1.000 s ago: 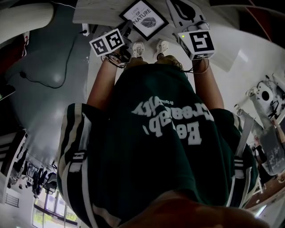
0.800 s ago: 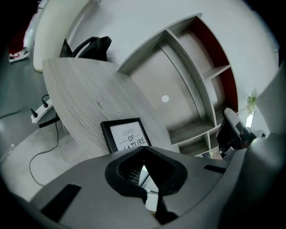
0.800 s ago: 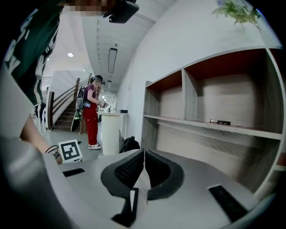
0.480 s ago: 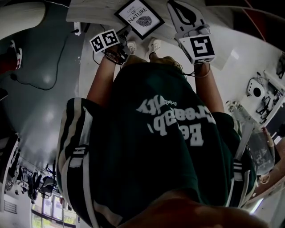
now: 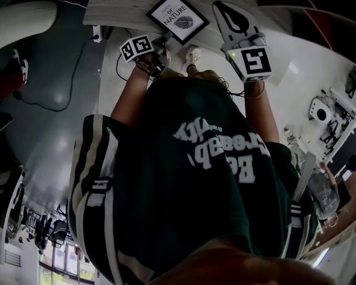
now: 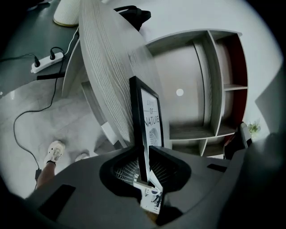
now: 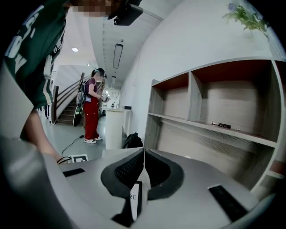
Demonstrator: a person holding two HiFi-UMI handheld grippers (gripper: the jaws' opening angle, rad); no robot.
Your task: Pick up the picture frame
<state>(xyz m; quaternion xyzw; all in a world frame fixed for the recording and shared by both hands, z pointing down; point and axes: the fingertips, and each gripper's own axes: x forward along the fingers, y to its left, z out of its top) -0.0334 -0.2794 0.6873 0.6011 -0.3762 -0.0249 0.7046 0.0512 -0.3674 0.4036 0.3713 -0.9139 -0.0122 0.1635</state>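
A black picture frame [image 5: 178, 19] with a leaf print and the word NATURE lies face up near the edge of a pale wooden table [image 5: 119, 14]. My left gripper [image 5: 163, 40] is at the frame's near corner. In the left gripper view the frame [image 6: 151, 120] runs edge-on between the jaws of that gripper [image 6: 143, 150]. They have just been opening, and a gap shows beside the frame. To the right of the frame, my right gripper [image 5: 222, 8] hovers over the table. Its jaws [image 7: 144, 163] are shut with nothing between them.
A wooden shelf unit [image 6: 214, 89] stands behind the table and also fills the right gripper view [image 7: 214, 120]. A power strip with cable [image 6: 44, 62] lies on the floor. A person in red trousers [image 7: 91, 112] stands by a white counter [image 7: 115, 127].
My left gripper has sunk toward the table, its marker cube smaller in the head view, and rolled. The frame stays at its tips. My right gripper has hardly moved.
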